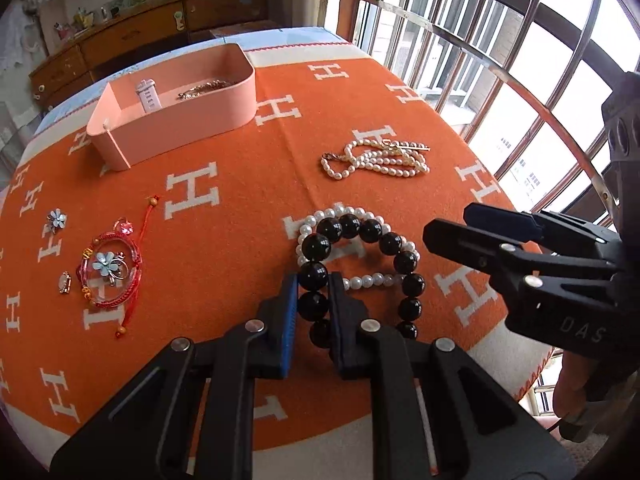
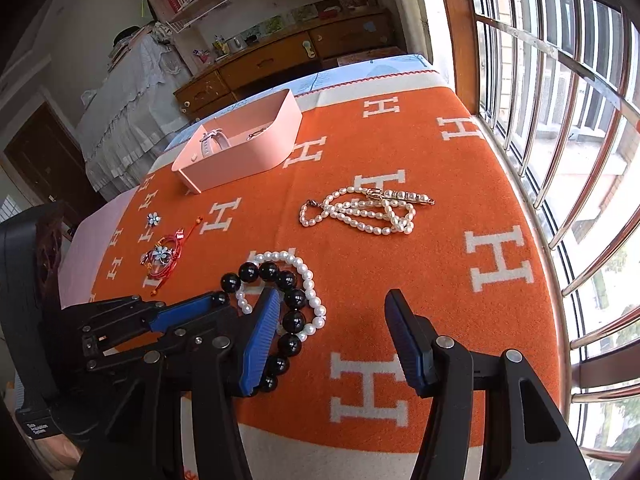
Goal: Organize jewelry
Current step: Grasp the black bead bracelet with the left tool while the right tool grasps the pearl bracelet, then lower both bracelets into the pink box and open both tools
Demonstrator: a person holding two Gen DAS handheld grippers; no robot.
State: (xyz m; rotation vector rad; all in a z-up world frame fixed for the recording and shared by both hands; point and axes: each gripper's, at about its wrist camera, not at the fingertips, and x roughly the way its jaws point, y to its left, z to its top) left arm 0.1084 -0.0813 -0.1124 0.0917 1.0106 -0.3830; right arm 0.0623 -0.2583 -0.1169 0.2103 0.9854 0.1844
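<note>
Left wrist view: the left tongs (image 1: 313, 300) pinch one side of the black bead bracelet (image 1: 360, 272) on the table (image 1: 240, 200) – lifting may drag the white pearl bracelet (image 1: 374, 280) lying beneath it; right tongs (image 2: 328, 340) gape wide, holding nothing

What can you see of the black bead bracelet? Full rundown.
The black bead bracelet is a loop of large, glossy round beads, like polished stone or glass. It lies flat on the orange blanket, overlapping a white pearl bracelet, partly on top of it. The left tongs straddle its near-left side, with beads between the blue pads; they look closed on it. The right tongs are open beside it.
</note>
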